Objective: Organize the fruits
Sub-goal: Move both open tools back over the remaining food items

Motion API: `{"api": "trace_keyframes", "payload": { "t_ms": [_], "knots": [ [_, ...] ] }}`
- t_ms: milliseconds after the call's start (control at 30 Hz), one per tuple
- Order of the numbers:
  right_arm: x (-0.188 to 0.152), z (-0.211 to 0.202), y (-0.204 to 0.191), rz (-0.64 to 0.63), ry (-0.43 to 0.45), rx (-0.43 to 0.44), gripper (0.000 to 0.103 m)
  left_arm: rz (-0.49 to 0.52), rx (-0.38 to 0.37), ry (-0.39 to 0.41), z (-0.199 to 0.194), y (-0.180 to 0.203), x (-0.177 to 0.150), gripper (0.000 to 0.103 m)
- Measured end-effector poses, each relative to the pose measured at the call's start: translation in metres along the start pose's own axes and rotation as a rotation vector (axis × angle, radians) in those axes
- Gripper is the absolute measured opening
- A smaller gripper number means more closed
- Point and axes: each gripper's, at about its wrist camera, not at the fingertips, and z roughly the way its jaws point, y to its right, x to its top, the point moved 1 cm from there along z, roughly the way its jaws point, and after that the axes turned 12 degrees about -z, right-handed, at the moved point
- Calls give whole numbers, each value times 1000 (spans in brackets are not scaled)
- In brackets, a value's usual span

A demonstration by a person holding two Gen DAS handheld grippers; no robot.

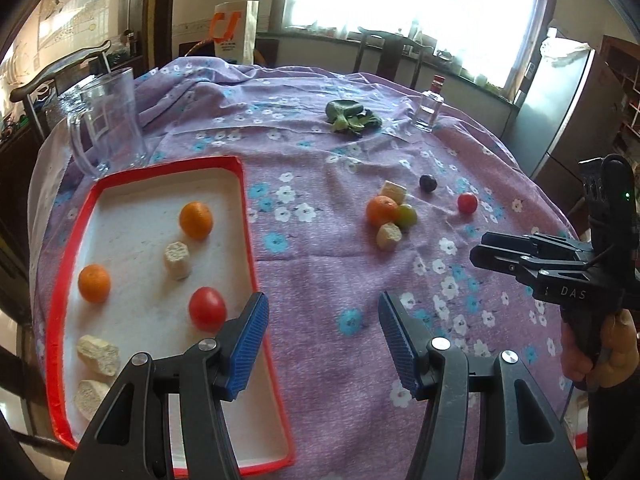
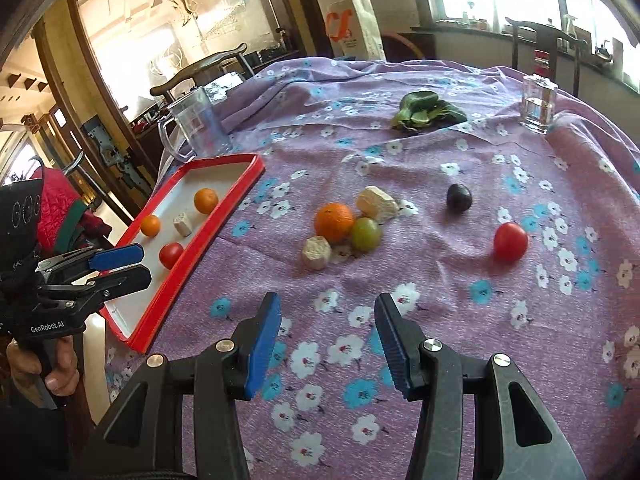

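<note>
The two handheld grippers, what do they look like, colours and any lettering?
Both are black, pistol-grip tools. Each has two angular fingers tipped with ribbed blue pads and silver pivot pins. The left gripper reads GenRobot.AI, the right gripper DAS, with a black cable and green light.

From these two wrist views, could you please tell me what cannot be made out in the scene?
- Tray near corner: left wrist view, hidden behind the left claw.
- Pale chunks: what they are is unclear in both views.
- Leafy greens: too small to identify.
- Right claw body: cut off by the bottom edge.
</note>
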Motion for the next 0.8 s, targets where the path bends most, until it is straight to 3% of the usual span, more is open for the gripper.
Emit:
{"api": "trace_keyframes", "payload": {
  "t_ms": [300, 567, 800],
  "knots": [
    [-11, -6, 38, 67, 5, -47, 50, 29, -65, -56, 39, 33, 11, 57],
    [-9, 5, 59, 80, -4, -94, 50, 19, -70, -91, 75, 44, 20, 56],
    [10, 21, 53, 60, 6, -44, 48, 9, -76, -115, 111, 53, 32, 54]
  ]
}}
